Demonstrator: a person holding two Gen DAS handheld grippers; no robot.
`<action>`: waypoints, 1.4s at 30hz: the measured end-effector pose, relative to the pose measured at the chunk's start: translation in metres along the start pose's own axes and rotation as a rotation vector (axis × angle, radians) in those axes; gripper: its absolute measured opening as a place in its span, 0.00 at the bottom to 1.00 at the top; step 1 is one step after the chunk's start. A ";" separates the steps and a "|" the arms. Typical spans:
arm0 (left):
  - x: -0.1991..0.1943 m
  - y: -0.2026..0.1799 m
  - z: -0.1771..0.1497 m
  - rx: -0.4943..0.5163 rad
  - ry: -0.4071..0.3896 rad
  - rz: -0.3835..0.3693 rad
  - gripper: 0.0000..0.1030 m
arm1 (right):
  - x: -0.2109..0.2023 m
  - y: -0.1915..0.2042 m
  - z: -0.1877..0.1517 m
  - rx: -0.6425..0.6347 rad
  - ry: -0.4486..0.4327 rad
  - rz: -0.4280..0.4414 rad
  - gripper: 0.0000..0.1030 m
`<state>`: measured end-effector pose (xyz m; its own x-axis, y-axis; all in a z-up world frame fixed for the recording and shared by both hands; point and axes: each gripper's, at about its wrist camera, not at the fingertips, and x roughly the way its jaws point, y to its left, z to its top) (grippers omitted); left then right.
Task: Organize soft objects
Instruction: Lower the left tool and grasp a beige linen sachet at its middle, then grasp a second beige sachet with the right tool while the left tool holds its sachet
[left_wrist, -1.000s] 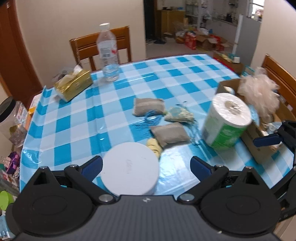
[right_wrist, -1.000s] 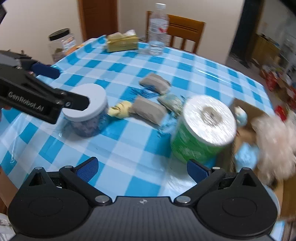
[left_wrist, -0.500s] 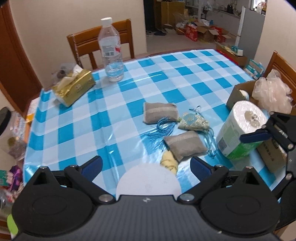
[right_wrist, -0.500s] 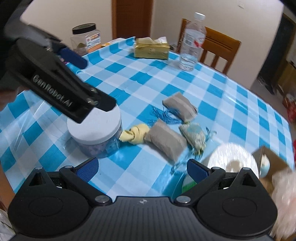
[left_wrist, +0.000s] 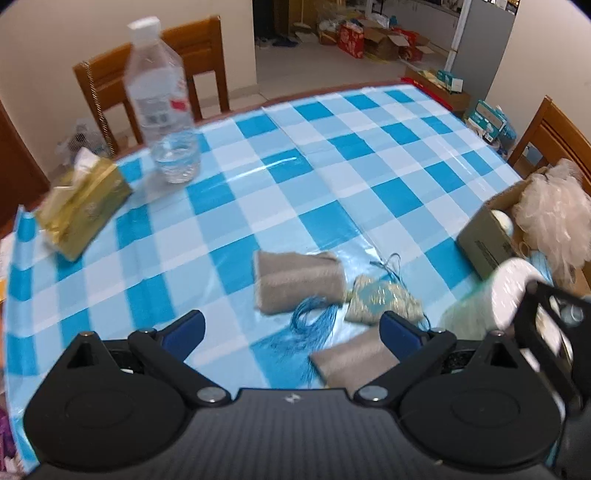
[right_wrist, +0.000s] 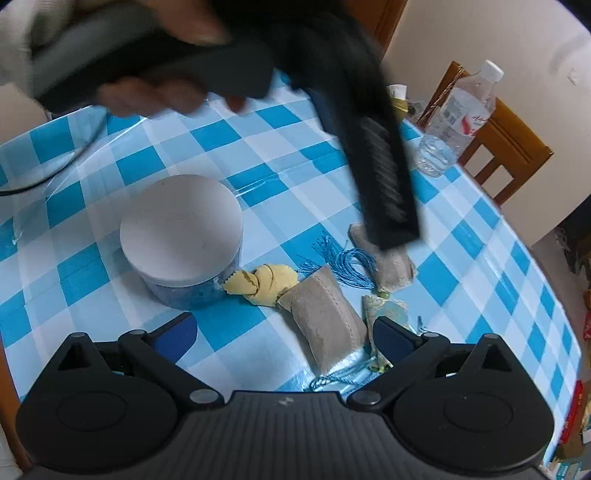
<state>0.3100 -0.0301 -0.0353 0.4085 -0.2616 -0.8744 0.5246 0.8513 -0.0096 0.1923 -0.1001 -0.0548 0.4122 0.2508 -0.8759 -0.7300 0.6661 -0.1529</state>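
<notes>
Several small soft pouches lie grouped near the middle of a table covered by a blue and white checked cloth (left_wrist: 332, 177). In the right wrist view, a grey pouch (right_wrist: 325, 317) lies closest, between the spread fingers of the right gripper (right_wrist: 284, 338), with a crumpled yellow cloth (right_wrist: 264, 282) touching its far end. A second grey pouch (right_wrist: 393, 267) lies beyond, with blue tassel cords (right_wrist: 347, 264) fanned out between the two. A pale patterned sachet (right_wrist: 386, 312) sits just beside the right fingertip.

The left wrist view shows the same group from another side: the farther grey pouch (left_wrist: 299, 282), the patterned sachet (left_wrist: 382, 304), the tassel cords (left_wrist: 314, 325), and the nearer grey pouch (left_wrist: 351, 360) partly hidden behind the right finger of the left gripper (left_wrist: 291, 330).

Only the right view shows the round jar with a white lid (right_wrist: 181, 229), which stands just beside the yellow cloth. Only the left view shows a gold tissue box (left_wrist: 83, 208), an open cardboard box (left_wrist: 484, 240) at the table's right edge holding a pale mesh puff (left_wrist: 554, 221), and a blurred white roll (left_wrist: 509, 288) near it. A clear water bottle (left_wrist: 162, 107) stands at the far side before a wooden chair (left_wrist: 188, 70).

Both grippers have their jaws spread wide and hold nothing. In the right view, the left gripper appears as a blurred black body held by a hand (right_wrist: 155, 96) above the table, its tip over the farther grey pouch; contact cannot be judged. In the left view the right gripper is a dark blurred shape cut off at the right edge.
</notes>
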 end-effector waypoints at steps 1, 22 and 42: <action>0.010 0.000 0.005 -0.001 0.010 0.001 0.97 | 0.003 -0.003 0.001 0.004 0.007 0.012 0.99; 0.110 0.006 0.027 -0.078 0.085 0.019 0.95 | 0.029 -0.024 0.009 0.086 0.063 0.060 0.98; 0.105 0.011 0.026 -0.097 0.053 0.017 0.53 | 0.066 -0.057 0.023 0.200 0.165 0.092 0.83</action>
<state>0.3781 -0.0597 -0.1143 0.3757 -0.2247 -0.8991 0.4421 0.8961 -0.0392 0.2734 -0.1057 -0.0932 0.2428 0.2102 -0.9470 -0.6315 0.7753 0.0101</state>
